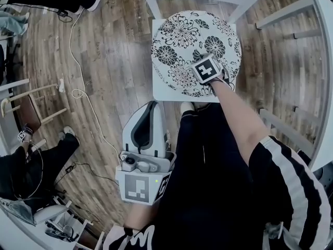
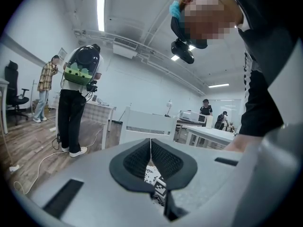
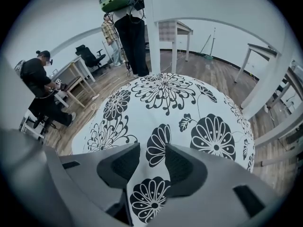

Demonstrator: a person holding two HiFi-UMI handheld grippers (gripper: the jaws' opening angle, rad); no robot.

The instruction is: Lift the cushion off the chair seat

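Fingers (image 3: 184, 170) of right gripper (image 3: 152, 161) spread just over cushion's (image 1: 177, 35) near edge, cushion flat on chair seat (image 1: 157, 94), left gripper (image 2: 150, 148) pressed shut & empty, well short of cushion; risk: shallow one-side pinch slips, cushion sags/drops

My cushion (image 1: 179, 40) is white, printed all over with black flowers, some filled in, some only outlined. The chair (image 1: 157, 90) is plain white. The floor (image 1: 114, 51) is brown wood plank with darker streaks, and the cable (image 1: 78, 61) on it is white. My right gripper (image 3: 152, 162) and left gripper (image 2: 150, 143) are pale grey, with black pads (image 3: 120, 167) in a fine grid texture. The cube (image 1: 208, 69) on each has black-and-white square markers. My sleeve (image 1: 291, 176) is black with white stripes, and my trousers (image 1: 208, 165) are black. One person's backpack (image 2: 83, 67) is green and black; another's shirt (image 2: 47, 74) is checked.
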